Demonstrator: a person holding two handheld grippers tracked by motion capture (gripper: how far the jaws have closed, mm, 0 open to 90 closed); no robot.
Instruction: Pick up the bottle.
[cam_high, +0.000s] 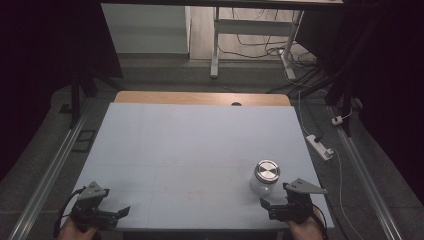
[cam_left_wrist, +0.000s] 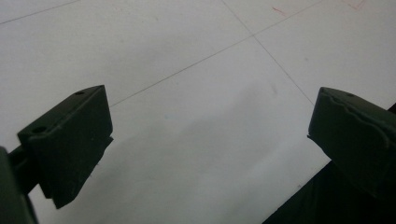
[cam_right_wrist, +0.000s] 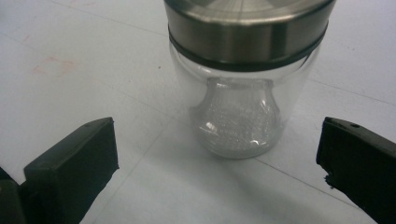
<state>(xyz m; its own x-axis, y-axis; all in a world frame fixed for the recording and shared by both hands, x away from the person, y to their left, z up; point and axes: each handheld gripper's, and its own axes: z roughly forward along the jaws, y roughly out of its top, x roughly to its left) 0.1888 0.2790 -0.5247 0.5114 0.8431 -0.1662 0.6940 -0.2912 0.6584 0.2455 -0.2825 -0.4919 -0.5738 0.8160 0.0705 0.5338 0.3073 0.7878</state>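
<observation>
A clear glass jar (cam_high: 265, 179) with a brushed steel lid (cam_high: 267, 170) stands upright on the pale mat (cam_high: 190, 145), near the front right. My right gripper (cam_high: 268, 208) sits just in front of it, open. In the right gripper view the jar (cam_right_wrist: 238, 121) stands close ahead, centred between the wide-apart jaws of my right gripper (cam_right_wrist: 217, 127), touching neither; its lid (cam_right_wrist: 247, 32) runs past the top edge. My left gripper (cam_high: 118, 214) rests at the front left corner, open. In the left gripper view my left gripper (cam_left_wrist: 210, 100) has bare mat (cam_left_wrist: 196, 56) between its jaws.
The table's wooden far edge (cam_high: 200, 98) has a small hole (cam_high: 236, 104). Beyond it stands a white desk frame (cam_high: 216, 45) with cables on the floor. A power strip (cam_high: 320, 147) lies on the floor at the right. The table's front edge (cam_left_wrist: 299, 191) runs close under both grippers.
</observation>
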